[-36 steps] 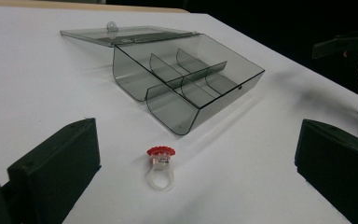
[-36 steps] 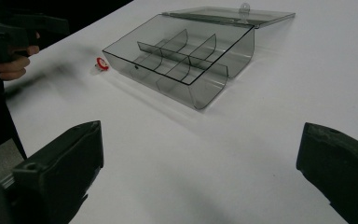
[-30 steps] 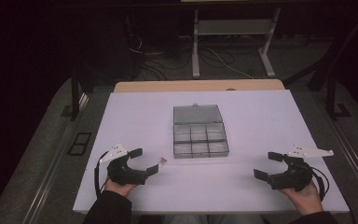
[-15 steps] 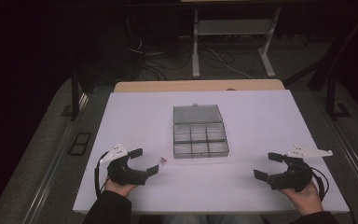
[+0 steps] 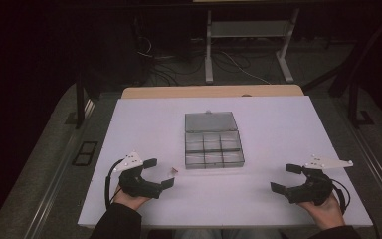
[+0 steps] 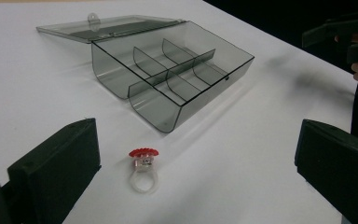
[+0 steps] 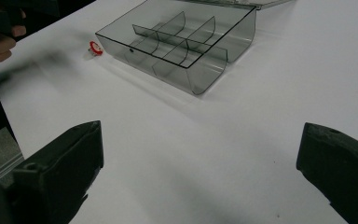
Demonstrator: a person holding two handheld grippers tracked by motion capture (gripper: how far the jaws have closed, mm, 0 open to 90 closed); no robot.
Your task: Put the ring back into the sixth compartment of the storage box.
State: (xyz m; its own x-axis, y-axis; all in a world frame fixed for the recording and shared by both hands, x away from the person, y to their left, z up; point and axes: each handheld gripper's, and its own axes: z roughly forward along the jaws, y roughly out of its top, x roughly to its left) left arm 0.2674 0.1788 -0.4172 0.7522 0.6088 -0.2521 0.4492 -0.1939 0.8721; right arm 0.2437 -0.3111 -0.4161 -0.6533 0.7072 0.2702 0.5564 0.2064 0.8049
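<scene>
A smoky clear plastic box (image 5: 212,147) with several empty compartments sits open at the table's middle, its lid (image 5: 210,121) laid flat behind it. A small clear ring with a red top (image 5: 173,171) lies on the white table just left of the box; it also lies between the jaws in the left gripper view (image 6: 143,171). My left gripper (image 5: 158,173) is open, a short way left of the ring, holding nothing. My right gripper (image 5: 286,178) is open and empty near the front right, well apart from the box (image 7: 182,42).
The white tabletop (image 5: 278,124) has bare room all around the box. Beyond its far edge stand a wooden strip and dark floor with cables and a metal stand (image 5: 248,30). Rails run along both sides of the table.
</scene>
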